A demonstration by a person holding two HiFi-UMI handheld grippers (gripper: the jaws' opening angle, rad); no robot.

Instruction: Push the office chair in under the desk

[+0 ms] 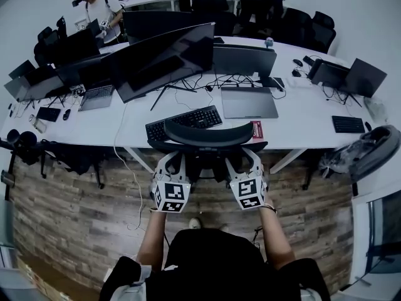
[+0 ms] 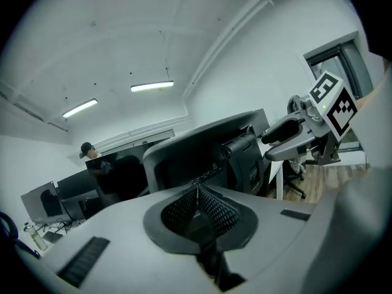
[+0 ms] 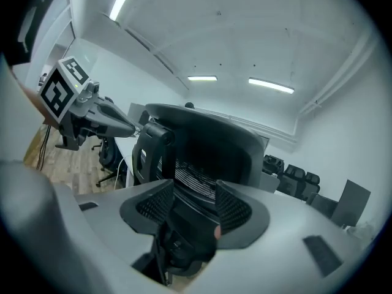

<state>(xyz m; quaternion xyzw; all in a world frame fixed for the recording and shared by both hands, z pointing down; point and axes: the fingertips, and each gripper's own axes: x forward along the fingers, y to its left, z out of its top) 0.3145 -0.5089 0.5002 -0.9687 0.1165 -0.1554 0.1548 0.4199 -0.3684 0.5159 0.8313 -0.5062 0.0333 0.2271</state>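
Observation:
A black office chair (image 1: 208, 135) stands at the front edge of the long white desk (image 1: 301, 130), its headrest toward me. Both grippers are at the chair's back, just below the headrest. My left gripper (image 1: 172, 162) is on the left side of the back. In its own view the left gripper (image 2: 196, 196) has its pads together with nothing between them, and the headrest (image 2: 202, 152) rises just beyond. My right gripper (image 1: 245, 160) is on the right side. In its own view the right gripper (image 3: 195, 210) stands part open, with the chair's dark back frame (image 3: 190, 182) showing in the gap.
On the desk above the chair lie a keyboard (image 1: 183, 123) and a laptop (image 1: 249, 102), with a large monitor (image 1: 166, 61) behind. A grey backpack (image 1: 369, 150) rests on a chair at right. A cable (image 1: 130, 168) hangs at the desk's left. A person (image 1: 100, 11) is far back.

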